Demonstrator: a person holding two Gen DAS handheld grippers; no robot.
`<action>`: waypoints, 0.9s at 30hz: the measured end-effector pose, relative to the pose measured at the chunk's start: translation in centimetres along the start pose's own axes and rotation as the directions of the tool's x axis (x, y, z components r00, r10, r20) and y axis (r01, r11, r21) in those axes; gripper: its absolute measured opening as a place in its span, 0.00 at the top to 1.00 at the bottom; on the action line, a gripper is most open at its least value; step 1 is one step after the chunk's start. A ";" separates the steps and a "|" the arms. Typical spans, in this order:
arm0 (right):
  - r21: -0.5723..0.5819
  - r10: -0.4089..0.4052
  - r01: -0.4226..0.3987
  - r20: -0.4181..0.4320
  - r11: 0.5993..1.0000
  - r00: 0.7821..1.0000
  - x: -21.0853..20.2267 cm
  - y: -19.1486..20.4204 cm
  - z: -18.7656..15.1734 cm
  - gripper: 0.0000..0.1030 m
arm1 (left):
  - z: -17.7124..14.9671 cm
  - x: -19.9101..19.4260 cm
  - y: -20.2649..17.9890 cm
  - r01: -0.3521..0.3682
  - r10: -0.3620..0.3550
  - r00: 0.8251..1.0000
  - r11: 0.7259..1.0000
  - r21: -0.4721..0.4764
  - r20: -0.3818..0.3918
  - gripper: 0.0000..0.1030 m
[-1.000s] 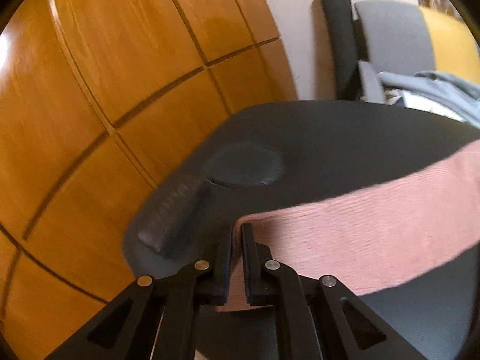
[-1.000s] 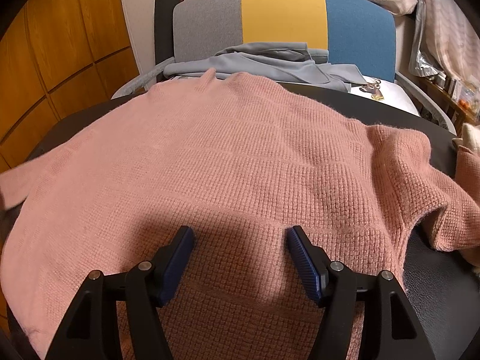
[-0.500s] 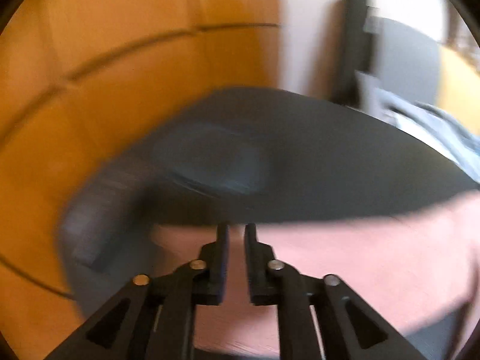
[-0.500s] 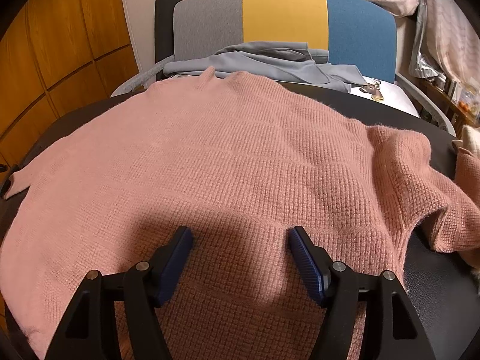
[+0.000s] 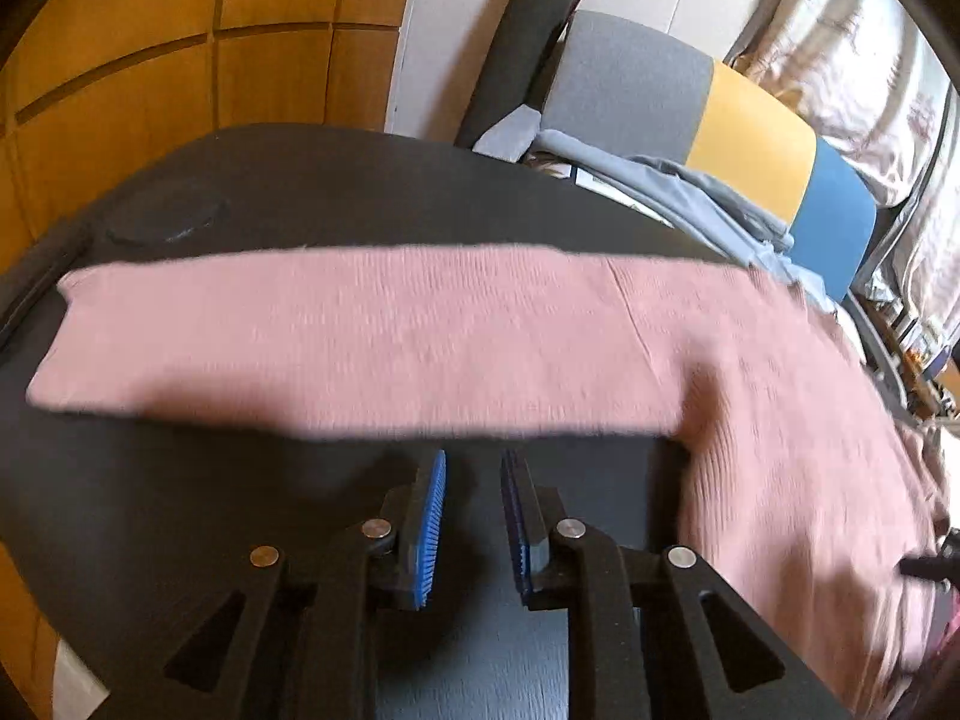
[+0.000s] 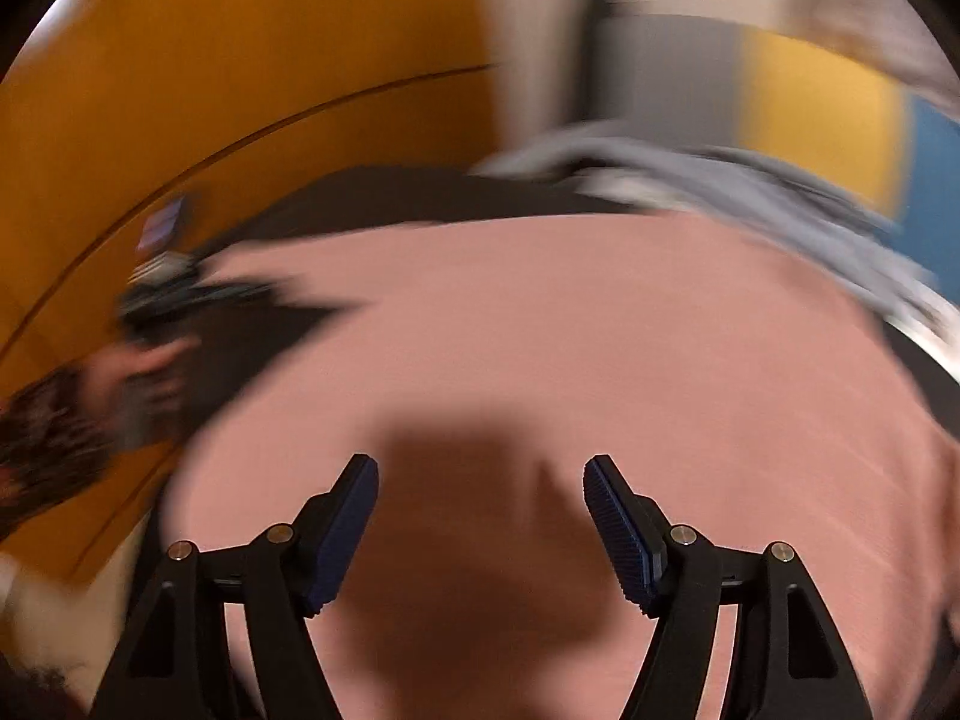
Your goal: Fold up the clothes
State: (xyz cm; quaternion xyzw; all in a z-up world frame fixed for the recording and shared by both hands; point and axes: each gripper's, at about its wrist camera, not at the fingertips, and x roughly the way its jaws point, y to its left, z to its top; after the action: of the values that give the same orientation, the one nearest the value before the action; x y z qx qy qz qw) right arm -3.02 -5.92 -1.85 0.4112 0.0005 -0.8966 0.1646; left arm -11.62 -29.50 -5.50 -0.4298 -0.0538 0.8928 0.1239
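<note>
A pink knit sweater (image 5: 780, 396) lies spread on the black table (image 5: 336, 192). Its sleeve (image 5: 336, 336) lies stretched out flat to the left across the table. My left gripper (image 5: 473, 468) is just in front of the sleeve, jaws slightly apart and empty. My right gripper (image 6: 480, 480) is wide open above the sweater's body (image 6: 540, 324), holding nothing. The right wrist view is blurred by motion; the left gripper and the hand on it (image 6: 150, 324) show at its left.
A grey, yellow and blue chair back (image 5: 720, 114) stands behind the table with a grey garment (image 5: 678, 180) draped on it. Orange wood panelling (image 5: 180, 18) is at the left. A round recess (image 5: 165, 219) is in the table's far left corner.
My left gripper has let go of the sleeve, opened a little and pulled back; the sleeve now lies flat. The right gripper has swung left, staying open over the sweater.
</note>
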 end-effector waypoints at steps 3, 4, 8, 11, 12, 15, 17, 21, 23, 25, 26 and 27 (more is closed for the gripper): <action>-0.105 0.163 -0.182 -0.162 0.978 0.973 4.4 6.9 1.4 0.30 | -2.1 -1.8 0.8 0.002 -0.001 1.000 0.998 -0.056 0.024 0.82; -0.132 0.209 -0.241 -0.216 0.962 0.954 5.8 9.2 1.8 0.30 | -2.8 -2.2 2.0 0.009 -0.006 0.999 0.996 -0.090 0.036 0.82; -0.294 0.134 -0.214 -0.270 0.931 0.953 8.8 14.5 0.9 0.31 | -5.9 -3.7 4.6 0.008 0.009 0.998 0.962 -0.273 0.060 0.82; -0.420 0.008 -0.112 -0.242 0.900 0.970 10.4 16.1 -0.4 0.51 | -7.4 -4.8 5.6 0.046 -0.017 0.996 0.938 -0.343 0.088 0.82; -0.411 0.024 -0.111 -0.211 0.905 0.977 9.8 15.7 -0.5 0.64 | -7.7 -5.0 5.6 0.049 -0.017 0.996 0.935 -0.351 0.093 0.82; -0.208 0.160 -0.194 -0.169 0.959 0.972 7.2 11.8 0.4 0.84 | -8.4 -5.2 4.9 0.092 -0.062 0.993 0.937 -0.336 0.100 0.82; -0.022 0.266 -0.269 -0.108 0.963 0.958 5.4 7.6 0.6 0.84 | -8.8 -4.8 3.7 0.147 -0.122 0.988 0.936 -0.321 0.097 0.82; 0.363 0.399 -0.385 0.038 0.848 0.916 3.4 -1.9 -2.2 0.84 | -9.5 -3.6 -0.5 0.263 -0.254 0.965 0.926 -0.271 0.067 0.82; 0.540 0.422 -0.409 0.107 0.736 0.900 3.6 -6.6 -5.0 0.84 | -10.0 -3.3 -2.3 0.319 -0.318 0.947 0.914 -0.250 0.046 0.82; 0.658 0.434 -0.434 0.175 0.616 0.883 4.0 -10.2 -8.1 0.95 | -10.5 -3.3 -3.5 0.370 -0.375 0.927 0.897 -0.241 0.025 0.82; 0.674 0.439 -0.454 0.210 0.583 0.874 4.0 -11.3 -9.1 1.00 | -10.7 -3.3 -4.1 0.395 -0.404 0.915 0.887 -0.237 0.014 0.82; 0.686 0.441 -0.474 0.242 0.552 0.864 4.0 -12.2 -10.0 1.00 | -11.0 -3.3 -4.7 0.420 -0.431 0.902 0.877 -0.234 0.003 0.82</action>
State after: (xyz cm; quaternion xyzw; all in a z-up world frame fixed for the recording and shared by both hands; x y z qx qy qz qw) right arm -1.72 5.82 -13.10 0.4088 -0.4644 -0.7555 0.2152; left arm -0.24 -25.92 -8.95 -0.4407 -0.2463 0.8206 0.2680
